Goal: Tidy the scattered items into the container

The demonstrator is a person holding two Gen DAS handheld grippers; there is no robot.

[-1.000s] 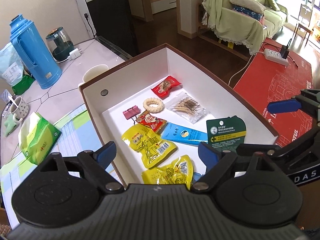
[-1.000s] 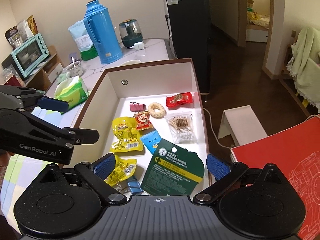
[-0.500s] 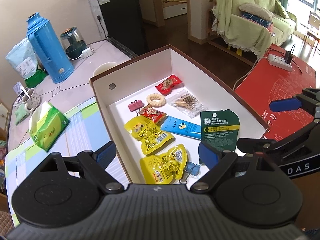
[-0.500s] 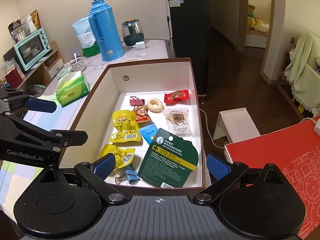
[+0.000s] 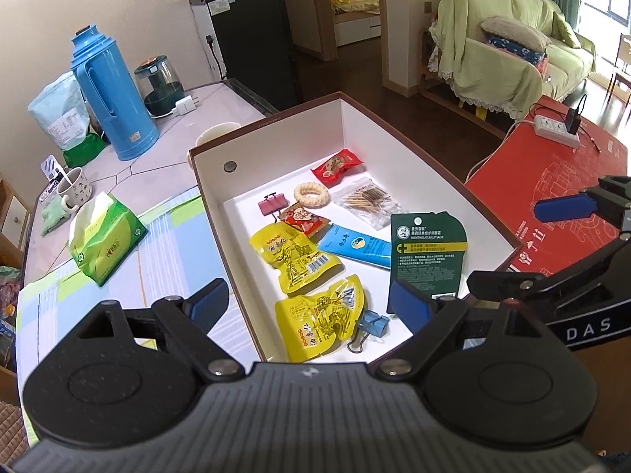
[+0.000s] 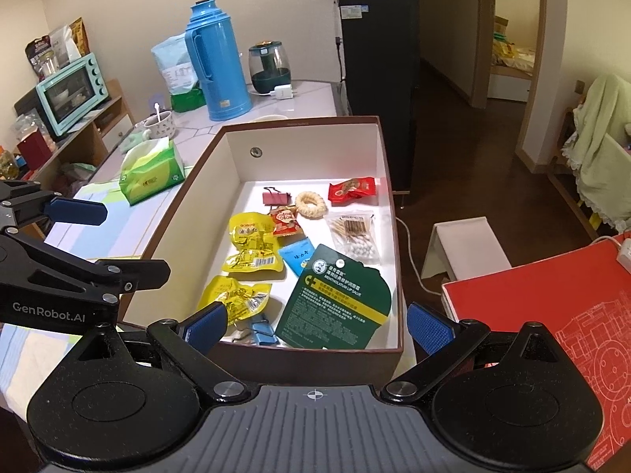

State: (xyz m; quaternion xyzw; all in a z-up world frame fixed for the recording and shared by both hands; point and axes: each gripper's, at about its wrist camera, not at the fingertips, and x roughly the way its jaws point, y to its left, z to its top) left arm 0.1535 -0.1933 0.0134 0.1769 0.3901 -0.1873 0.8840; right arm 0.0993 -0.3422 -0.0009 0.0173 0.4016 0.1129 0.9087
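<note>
The brown box with white walls [image 5: 276, 149] [image 6: 315, 146] lies open on the table. Inside it are two yellow snack packets [image 5: 294, 260] [image 5: 319, 323], a green lip-balm card [image 5: 428, 256] [image 6: 335, 295], a blue sachet [image 5: 355, 244], a bag of cotton swabs [image 5: 368, 203], a ring biscuit [image 5: 311, 195], a red packet [image 5: 337, 167], a pink binder clip [image 5: 272, 205] and a blue binder clip [image 5: 372, 325]. My left gripper [image 5: 309, 307] [image 6: 104, 240] hovers open and empty over the box's near left corner. My right gripper [image 6: 317, 325] [image 5: 528, 242] is open and empty above the near end wall.
Left of the box are a green tissue pack [image 5: 104, 240], a mug [image 5: 75, 191], a blue thermos [image 5: 108, 94] and a glass jug [image 5: 159, 81]. A bowl [image 5: 217, 132] sits behind the box. A red mat [image 6: 552, 323] and a white stool [image 6: 465, 244] are on the right.
Both grippers have drawn back and up from the box, so more of the table and the box's near end shows. The items in the box have not moved.
</note>
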